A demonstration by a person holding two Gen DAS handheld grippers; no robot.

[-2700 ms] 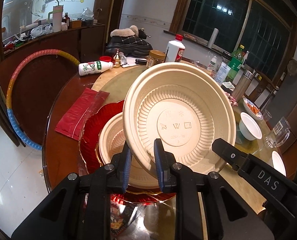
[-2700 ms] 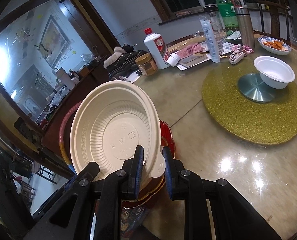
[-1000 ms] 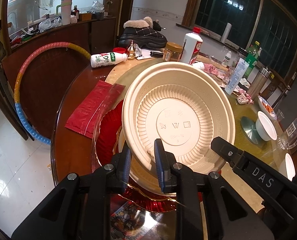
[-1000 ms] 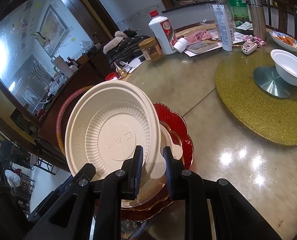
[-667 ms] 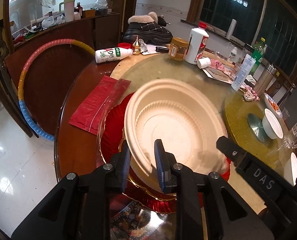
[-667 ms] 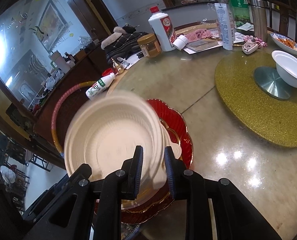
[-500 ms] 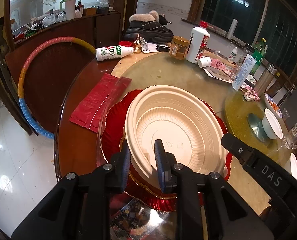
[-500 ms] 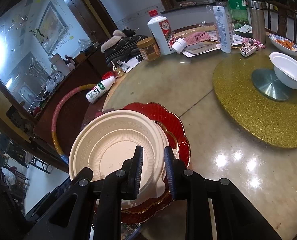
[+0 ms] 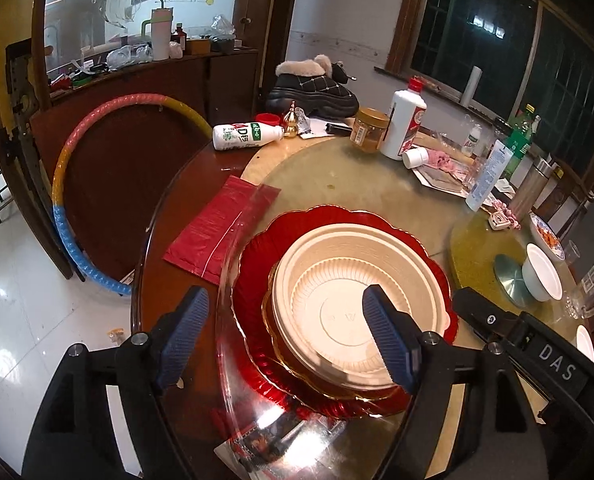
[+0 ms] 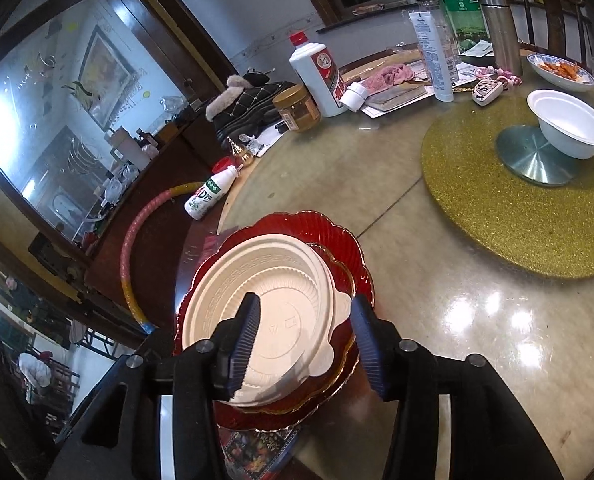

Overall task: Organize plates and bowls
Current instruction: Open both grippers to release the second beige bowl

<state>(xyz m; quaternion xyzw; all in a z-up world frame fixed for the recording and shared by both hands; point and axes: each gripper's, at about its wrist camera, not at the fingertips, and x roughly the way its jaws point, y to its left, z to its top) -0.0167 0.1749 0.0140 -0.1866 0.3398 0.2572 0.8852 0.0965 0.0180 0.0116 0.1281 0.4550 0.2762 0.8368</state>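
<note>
**Both grippers released, beige bowl down on the stack**

Round table (image 9: 169, 248): glass top, clutter along the far edge from 11 to 2 o'clock in the left wrist view. Gold glitter turntable (image 10: 497, 216) at 2 o'clock in the right wrist view, white bowl (image 10: 569, 128) on its metal hub.

Red scalloped plate (image 9: 257, 280) sits at the near table edge, 6 o'clock, gold-rimmed plate (image 10: 347, 280) on it. Beige bowl (image 9: 349, 300) rests upright on top of them, nested in another beige bowl.

Left gripper (image 9: 285, 338): jaws have just been opening, now spread wide, pads clear of the bowl rim, holding nothing. Right gripper (image 10: 305, 344): jaws have just been opening, about half spread, straddling the bowl's near rim; pads not pressing on it.

Milk bottle (image 9: 245, 134) lies on its side at 11 o'clock, well apart from the stack.
</note>
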